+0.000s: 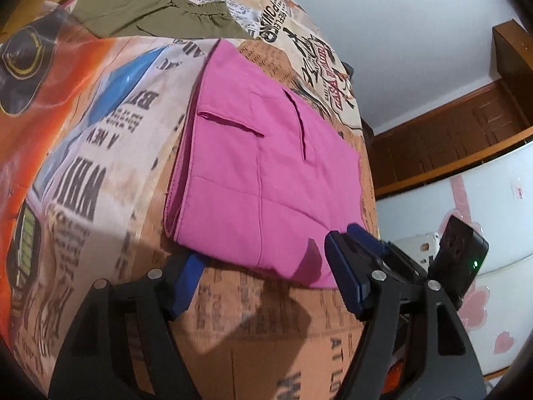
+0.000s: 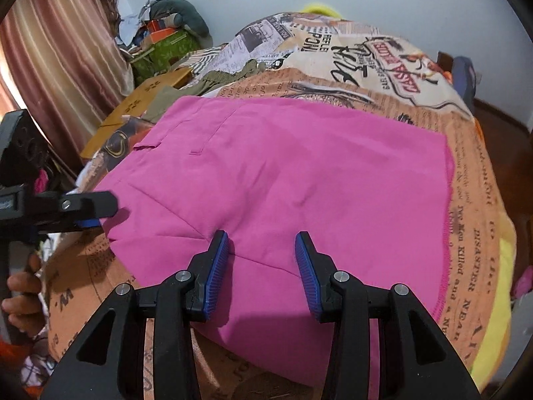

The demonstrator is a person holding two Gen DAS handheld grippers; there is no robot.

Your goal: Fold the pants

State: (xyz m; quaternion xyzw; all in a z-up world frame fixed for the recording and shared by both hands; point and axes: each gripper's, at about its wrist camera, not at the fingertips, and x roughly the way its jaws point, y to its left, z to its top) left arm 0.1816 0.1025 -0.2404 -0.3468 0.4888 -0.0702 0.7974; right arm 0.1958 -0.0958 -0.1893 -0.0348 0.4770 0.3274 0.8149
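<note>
Pink pants [image 1: 263, 153], folded into a flat rectangle, lie on the newspaper-print bed cover [image 1: 100, 140]. In the left wrist view my left gripper [image 1: 266, 250] is open at the pants' near edge, its blue pads on either side of the fold's corner without pressing it. In the right wrist view the pants [image 2: 299, 166] fill the middle. My right gripper [image 2: 261, 236] hovers open just above the fabric, which lies under the jaws, not pinched. One finger of the left gripper [image 2: 96, 205] shows at the pants' left edge.
An olive green garment [image 1: 150, 13] lies bunched beyond the pants. A cardboard box [image 2: 140, 106], clutter and a curtain [image 2: 60, 50] stand off the bed's left side. A wooden cabinet [image 1: 449, 126] is to the right. A person's hand [image 2: 20, 286] holds the left tool.
</note>
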